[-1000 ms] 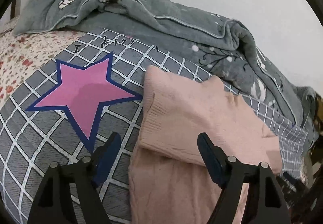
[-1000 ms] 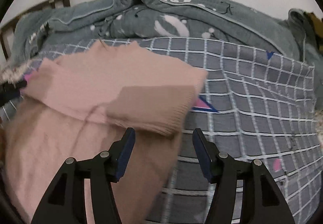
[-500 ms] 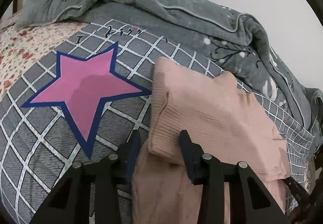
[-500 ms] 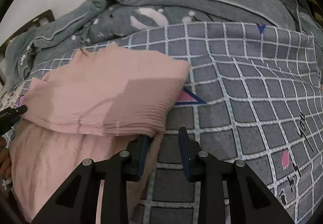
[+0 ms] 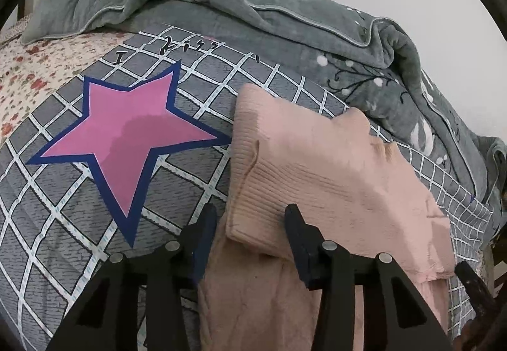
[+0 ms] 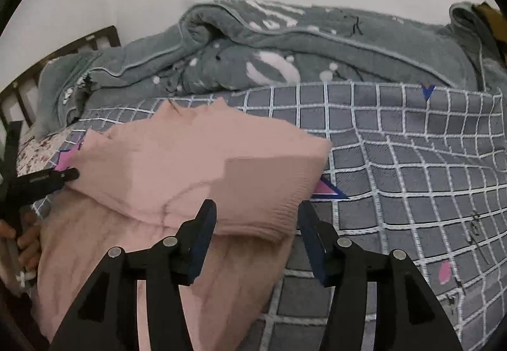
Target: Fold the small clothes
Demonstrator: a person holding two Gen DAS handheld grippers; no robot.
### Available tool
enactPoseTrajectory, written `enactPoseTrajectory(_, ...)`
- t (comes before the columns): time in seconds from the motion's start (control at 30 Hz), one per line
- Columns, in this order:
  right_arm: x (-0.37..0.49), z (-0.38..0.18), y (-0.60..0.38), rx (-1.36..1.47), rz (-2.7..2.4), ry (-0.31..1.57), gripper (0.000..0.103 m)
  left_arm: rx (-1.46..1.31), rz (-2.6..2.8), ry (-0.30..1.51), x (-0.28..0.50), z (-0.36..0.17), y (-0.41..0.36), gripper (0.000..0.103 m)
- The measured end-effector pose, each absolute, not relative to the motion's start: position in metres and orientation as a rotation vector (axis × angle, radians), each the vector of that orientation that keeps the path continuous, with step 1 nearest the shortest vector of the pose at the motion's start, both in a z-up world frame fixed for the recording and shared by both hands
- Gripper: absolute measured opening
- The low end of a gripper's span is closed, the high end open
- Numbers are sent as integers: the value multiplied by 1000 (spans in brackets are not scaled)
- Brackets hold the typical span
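A pink knitted garment (image 5: 320, 170) lies on the grey checked bedspread (image 5: 57, 208), its upper part folded over the lower part. My left gripper (image 5: 250, 218) is open, its fingers astride the folded ribbed edge at the garment's left corner. In the right wrist view the same garment (image 6: 196, 161) shows, and my right gripper (image 6: 256, 218) is open around the folded ribbed edge at its right corner. The left gripper's fingertip (image 6: 68, 175) shows at the garment's left side.
A big pink star (image 5: 126, 135) is printed on the bedspread left of the garment. A rumpled grey blanket (image 5: 253, 18) is piled along the back by the white wall. A floral sheet (image 5: 28, 72) and a dark headboard (image 6: 63, 50) lie at the far left.
Both grippers narrowed around the folded edge half a second ago and have now opened wider again. The garment's fold lies in much the same place.
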State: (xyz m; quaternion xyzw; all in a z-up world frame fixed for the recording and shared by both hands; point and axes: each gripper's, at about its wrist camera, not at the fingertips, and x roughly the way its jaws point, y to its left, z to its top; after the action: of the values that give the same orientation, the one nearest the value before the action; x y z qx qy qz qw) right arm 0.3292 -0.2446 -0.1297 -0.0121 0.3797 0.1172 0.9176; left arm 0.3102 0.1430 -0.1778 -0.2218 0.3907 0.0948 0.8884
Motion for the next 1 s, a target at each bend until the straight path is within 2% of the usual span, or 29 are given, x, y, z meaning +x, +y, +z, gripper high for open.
enactPoseTrajectory(0.03, 335, -137, -243, -31, 218, 811, 53, -452, 204, 809, 311, -178, 142, 43)
enactPoseTrajectory(0.1, 345, -151, -242, -48, 185, 874, 50, -433, 208, 797, 311, -176, 140, 35)
enactPoseTrajectory(0.17, 347, -159, -245, -36, 185, 899, 47, -386, 220, 773, 311, -172, 136, 17)
enactPoseTrajectory(0.23, 345, -157, -248, -31, 183, 889, 47, -353, 215, 733, 308, -165, 133, 7)
enactPoseTrajectory(0.3, 343, -158, -250, -33, 170, 884, 47, -404, 171, 682, 303, -159, 138, 6)
enactPoseTrajectory(0.4, 343, -159, -253, -22, 175, 888, 47, -432, 182, 700, 305, -160, 143, 6)
enactPoseTrajectory(0.53, 342, -159, -253, -22, 176, 882, 48, -391, 215, 764, 312, -174, 137, 7)
enactPoseTrajectory(0.6, 338, -157, -253, -24, 173, 873, 52, -374, 210, 766, 309, -172, 135, 14)
enactPoseTrajectory(0.67, 332, -153, -254, -20, 187, 854, 52, -365, 199, 779, 306, -172, 135, 40)
enactPoseTrajectory(0.7, 328, -151, -254, -19, 190, 846, 54, -361, 190, 777, 303, -171, 134, 45)
enactPoseTrajectory(1.0, 282, -119, -264, -38, 179, 720, 57, -235, 194, 705, 269, -156, 121, 47)
